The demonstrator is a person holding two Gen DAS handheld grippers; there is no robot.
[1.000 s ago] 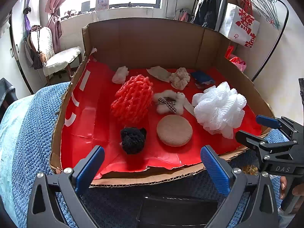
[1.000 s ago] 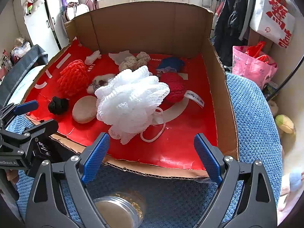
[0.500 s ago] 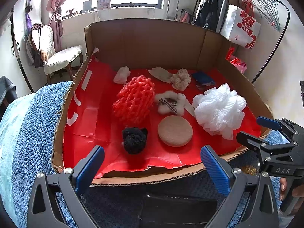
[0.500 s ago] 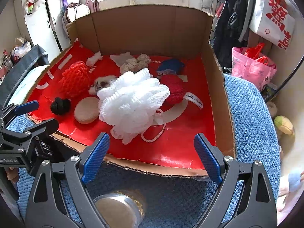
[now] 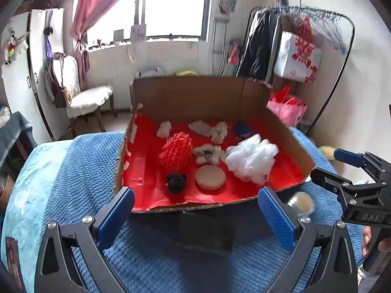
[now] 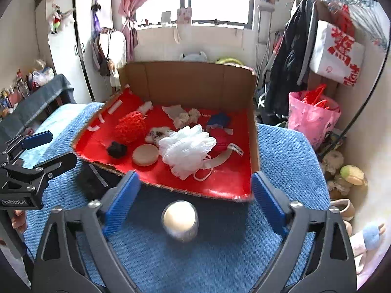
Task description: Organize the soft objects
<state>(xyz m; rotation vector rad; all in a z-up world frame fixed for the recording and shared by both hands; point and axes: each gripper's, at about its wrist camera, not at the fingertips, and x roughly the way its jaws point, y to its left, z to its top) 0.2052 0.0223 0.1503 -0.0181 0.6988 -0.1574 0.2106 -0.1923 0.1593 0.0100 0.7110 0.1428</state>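
A cardboard box (image 5: 195, 97) lined in red holds the soft things: a white mesh pouf (image 5: 251, 158) (image 6: 187, 147), a red net sponge (image 5: 176, 151), a black knitted piece (image 5: 176, 182), a tan round puff (image 5: 210, 177), a furry white bow (image 5: 207, 153), beige pompoms (image 5: 220, 131) and a blue cloth (image 6: 218, 119). My left gripper (image 5: 194, 202) is open and hangs in front of the box's near edge. My right gripper (image 6: 194, 180) is beside it to the right, its jaws opening with nothing between them. Neither touches anything.
The box rests on a blue knit blanket (image 6: 281, 151). A jar with a cream lid (image 6: 180, 217) stands in front of the box, with a black flat object (image 5: 205, 229) to its left. A chair (image 5: 85, 100), a clothes rack (image 5: 300, 24) and a pink bag (image 6: 310, 114) stand behind.
Both grippers have drawn back and up from the box, which looks smaller and farther now. The jar has come fully into the right wrist view. The right jaws stand slightly wider.
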